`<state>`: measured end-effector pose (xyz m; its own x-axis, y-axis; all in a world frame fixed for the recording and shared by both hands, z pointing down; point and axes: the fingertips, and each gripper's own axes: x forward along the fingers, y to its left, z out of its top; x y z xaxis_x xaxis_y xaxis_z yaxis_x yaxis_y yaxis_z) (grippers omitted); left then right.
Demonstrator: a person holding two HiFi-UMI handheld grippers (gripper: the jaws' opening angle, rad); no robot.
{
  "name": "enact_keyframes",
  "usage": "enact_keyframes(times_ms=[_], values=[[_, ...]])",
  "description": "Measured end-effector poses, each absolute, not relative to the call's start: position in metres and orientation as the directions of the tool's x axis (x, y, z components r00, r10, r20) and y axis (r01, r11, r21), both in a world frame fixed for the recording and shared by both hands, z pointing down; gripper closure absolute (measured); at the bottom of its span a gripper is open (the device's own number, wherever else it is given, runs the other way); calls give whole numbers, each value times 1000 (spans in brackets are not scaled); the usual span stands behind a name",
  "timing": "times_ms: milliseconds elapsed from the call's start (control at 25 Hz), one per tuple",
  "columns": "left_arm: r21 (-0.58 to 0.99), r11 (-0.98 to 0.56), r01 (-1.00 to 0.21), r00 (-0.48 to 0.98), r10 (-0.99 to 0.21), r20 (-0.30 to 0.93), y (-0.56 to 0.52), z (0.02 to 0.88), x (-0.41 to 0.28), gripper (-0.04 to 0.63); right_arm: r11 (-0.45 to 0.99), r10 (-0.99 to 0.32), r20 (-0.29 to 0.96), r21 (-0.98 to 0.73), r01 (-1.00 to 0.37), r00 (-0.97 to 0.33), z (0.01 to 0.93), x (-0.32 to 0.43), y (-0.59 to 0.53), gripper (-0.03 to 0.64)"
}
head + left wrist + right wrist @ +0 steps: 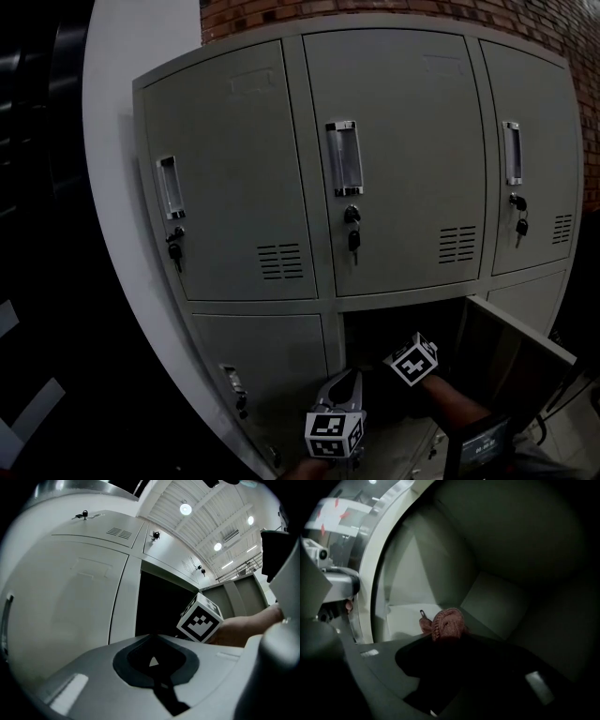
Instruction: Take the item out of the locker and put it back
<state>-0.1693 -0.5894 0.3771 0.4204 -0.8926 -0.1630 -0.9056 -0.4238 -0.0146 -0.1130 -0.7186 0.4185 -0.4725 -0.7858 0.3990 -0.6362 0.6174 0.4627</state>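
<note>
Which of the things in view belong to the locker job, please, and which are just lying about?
Job in hand:
- open locker
- its door, swung open
- red knit item, gripped by the right gripper inside the locker

Just about:
- closed lockers
- keys in them
- brick wall
- left gripper, shut, empty, outside

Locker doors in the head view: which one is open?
The bottom-middle door, swung out to the right; the three upper doors and the bottom-left door are shut.
</note>
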Motion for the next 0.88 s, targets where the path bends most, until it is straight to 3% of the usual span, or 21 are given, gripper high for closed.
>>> enact_keyframes(times_ms=[640, 880], values=[[-20, -419, -908, 416, -893, -174, -548, 370, -179, 595, 535, -837, 74, 315, -784, -542, 354, -90, -618, 499], [-26, -453, -891, 451, -879, -156, -505, 385, -171, 595, 517, -848, 29, 268, -813, -529, 356, -72, -541, 499]])
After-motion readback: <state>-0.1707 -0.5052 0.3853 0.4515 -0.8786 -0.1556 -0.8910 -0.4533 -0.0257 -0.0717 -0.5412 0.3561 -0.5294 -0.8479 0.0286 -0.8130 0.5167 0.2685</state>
